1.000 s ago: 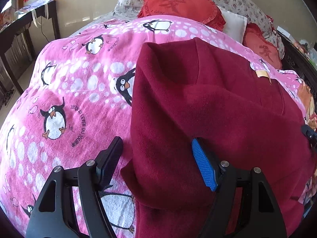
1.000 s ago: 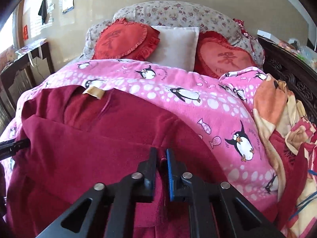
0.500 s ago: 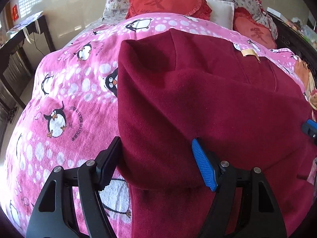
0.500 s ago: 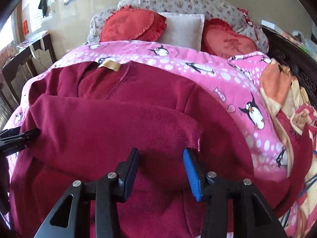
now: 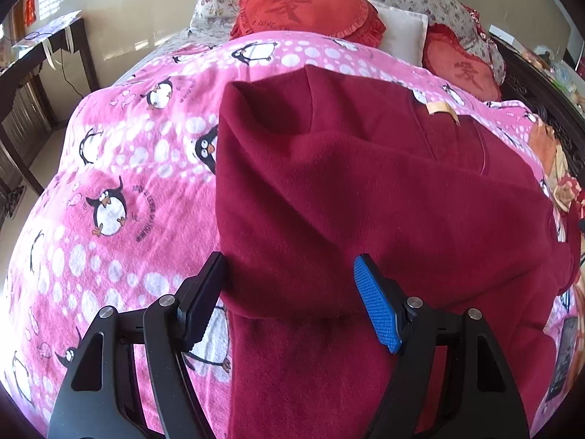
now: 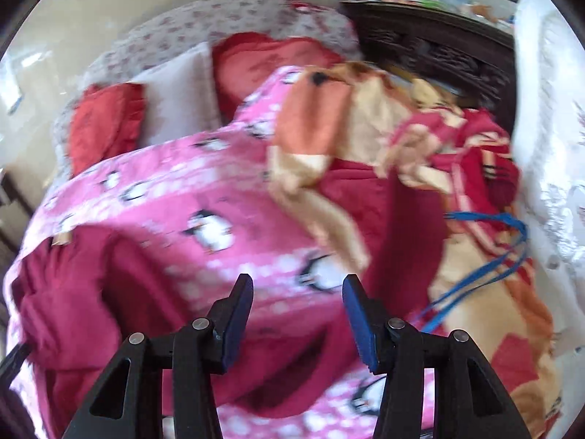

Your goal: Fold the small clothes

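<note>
My right gripper (image 6: 298, 307) has swung off the dark red fleece top (image 5: 365, 201), its jaws just opening, holding nothing. My left gripper (image 5: 289, 292) is wide around the fold. The red cushion (image 5: 303, 11) reads "I LOVE".

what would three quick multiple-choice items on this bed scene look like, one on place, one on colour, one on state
1. Where does the garment lie?
A. on the penguin blanket
B. on the desk
C. on the floor

2. What colour is the garment?
A. grey
B. dark red
C. green

3. How does the right hand-held gripper stand?
A. shut on the garment
B. shut on a pillow
C. open, holding nothing

Answers:
1 A, the left wrist view shows it spread on the pink blanket.
2 B, the fleece is deep red in both views.
3 C, its fingers stand apart over the blanket with nothing between them; the jaws have just been opening.
</note>
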A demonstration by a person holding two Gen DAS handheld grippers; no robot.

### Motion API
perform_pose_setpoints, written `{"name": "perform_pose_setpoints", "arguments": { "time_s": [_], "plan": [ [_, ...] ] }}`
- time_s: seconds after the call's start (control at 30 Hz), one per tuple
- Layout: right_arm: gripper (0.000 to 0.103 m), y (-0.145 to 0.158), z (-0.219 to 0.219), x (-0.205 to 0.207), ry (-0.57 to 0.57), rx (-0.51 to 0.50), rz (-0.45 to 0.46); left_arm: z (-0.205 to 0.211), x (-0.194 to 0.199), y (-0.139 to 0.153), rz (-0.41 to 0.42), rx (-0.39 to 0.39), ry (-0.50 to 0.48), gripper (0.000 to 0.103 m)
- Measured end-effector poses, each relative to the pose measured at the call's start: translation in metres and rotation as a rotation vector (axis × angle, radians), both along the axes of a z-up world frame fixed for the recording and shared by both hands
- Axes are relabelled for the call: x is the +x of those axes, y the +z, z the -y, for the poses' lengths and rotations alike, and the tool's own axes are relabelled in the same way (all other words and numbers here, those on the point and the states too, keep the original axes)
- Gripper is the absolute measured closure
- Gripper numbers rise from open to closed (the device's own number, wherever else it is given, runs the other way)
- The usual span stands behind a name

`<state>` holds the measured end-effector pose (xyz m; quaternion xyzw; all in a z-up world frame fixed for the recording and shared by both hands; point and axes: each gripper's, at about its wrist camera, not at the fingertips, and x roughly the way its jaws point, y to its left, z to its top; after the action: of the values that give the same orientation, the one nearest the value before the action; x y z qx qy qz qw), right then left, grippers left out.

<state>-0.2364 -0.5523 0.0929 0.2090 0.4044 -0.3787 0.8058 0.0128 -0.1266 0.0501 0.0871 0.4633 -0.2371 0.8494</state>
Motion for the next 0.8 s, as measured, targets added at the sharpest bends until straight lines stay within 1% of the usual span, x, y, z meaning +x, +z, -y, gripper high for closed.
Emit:
{"name": "perform_pose_setpoints", "arguments": {
  "time_s": [0.07,0.1,0.13,0.2,0.27,0.3,0.33,0.37,0.4,0.43,0.5,0.53,0.6,0.63,0.67,0.7,0.77,0.8],
  "plan": [
    [0.047,-0.007,0.014,0.005,-0.024,-0.033,-0.087,0.000,-0.002,0.000,0.007,0.007,-0.002,0.030],
    [0.038,-0.012,0.022,0.008,-0.038,-0.043,-0.122,0.001,-0.003,-0.001,0.007,0.009,-0.002,0.030],
    [0.037,-0.018,0.030,0.010,-0.048,-0.048,-0.143,0.001,-0.003,0.000,0.004,0.010,-0.001,0.030],
    [0.038,-0.030,0.046,0.010,-0.051,-0.028,-0.157,0.001,-0.002,0.000,-0.003,0.006,0.002,0.030],
    [0.065,-0.039,0.059,0.004,-0.056,0.006,-0.143,-0.001,-0.001,0.001,-0.006,-0.002,0.007,0.030],
    [0.084,-0.039,0.064,-0.001,-0.056,0.031,-0.121,-0.001,-0.001,0.001,-0.006,-0.003,0.008,0.030],
    [0.091,-0.037,0.066,-0.006,-0.056,0.049,-0.086,-0.001,0.000,0.001,-0.006,-0.002,0.008,0.030],
    [0.094,-0.031,0.065,-0.012,-0.050,0.059,-0.036,-0.002,0.001,0.001,-0.005,0.000,0.008,0.030],
    [0.099,-0.022,0.063,-0.017,-0.035,0.057,0.017,-0.003,0.001,0.001,-0.004,0.001,0.009,0.030],
    [0.099,-0.010,0.059,-0.022,-0.014,0.045,0.061,-0.004,0.001,0.002,-0.004,-0.001,0.012,0.030],
    [0.099,0.019,0.048,-0.030,0.070,0.033,0.197,-0.007,0.002,0.004,-0.008,-0.015,0.022,0.030],
    [0.099,0.038,0.041,-0.034,0.129,0.028,0.274,-0.009,0.003,0.007,-0.009,-0.025,0.029,0.030],
    [0.099,0.073,0.027,-0.036,0.214,-0.012,0.353,-0.015,0.005,0.013,-0.005,-0.048,0.044,0.030],
    [0.099,0.093,0.017,-0.034,0.283,-0.020,0.411,-0.018,0.005,0.016,-0.001,-0.058,0.052,0.030],
    [0.099,0.108,0.008,-0.032,0.335,-0.025,0.452,-0.021,0.006,0.020,0.005,-0.069,0.059,0.030],
    [0.099,0.128,-0.006,-0.025,0.412,-0.033,0.491,-0.024,0.007,0.025,0.012,-0.080,0.069,0.030],
    [0.099,0.159,-0.041,-0.006,0.589,-0.049,0.538,-0.033,0.009,0.035,0.028,-0.104,0.090,0.030],
    [0.099,0.169,-0.058,0.004,0.664,-0.057,0.548,-0.039,0.009,0.041,0.038,-0.118,0.099,0.030]
  ]
}}
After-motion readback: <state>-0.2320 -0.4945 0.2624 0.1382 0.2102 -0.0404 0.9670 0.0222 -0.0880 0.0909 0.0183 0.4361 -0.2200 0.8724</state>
